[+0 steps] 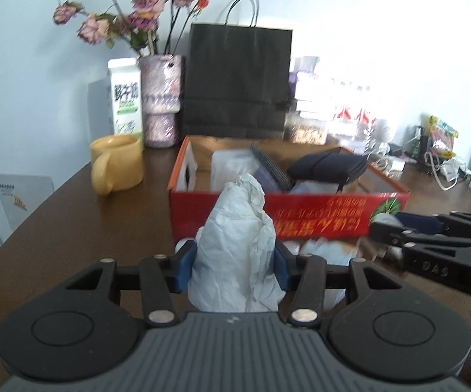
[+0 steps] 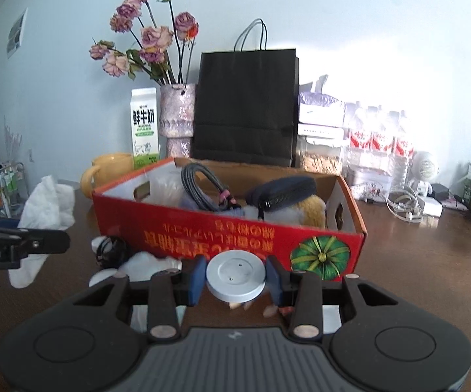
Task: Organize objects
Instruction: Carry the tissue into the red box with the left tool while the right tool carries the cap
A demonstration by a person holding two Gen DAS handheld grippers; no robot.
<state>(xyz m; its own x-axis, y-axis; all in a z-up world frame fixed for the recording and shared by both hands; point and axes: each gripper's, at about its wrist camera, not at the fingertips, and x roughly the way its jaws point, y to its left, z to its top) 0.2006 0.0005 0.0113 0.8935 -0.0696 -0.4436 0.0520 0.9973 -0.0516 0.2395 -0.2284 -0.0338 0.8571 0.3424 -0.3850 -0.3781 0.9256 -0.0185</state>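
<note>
On a brown table (image 1: 72,215), in front of a red cardboard box (image 2: 228,228), two handheld claws work side by side. The left gripper (image 1: 233,261) is clamped on a crumpled white tissue (image 1: 235,245) raised off the tabletop — the box at its 12 o'clock. The right gripper (image 2: 235,277) pinches a round white disc (image 2: 235,276), a black paper bag (image 2: 246,104) at 12 o'clock beyond.

Between the blue pads (image 1: 183,269) is white crumpled tissue (image 1: 235,245). Ahead is a red cardboard box (image 1: 300,215) with gold lettering, then a black paper bag (image 1: 235,78); ahead-left, a yellow mug (image 1: 117,166).
</note>
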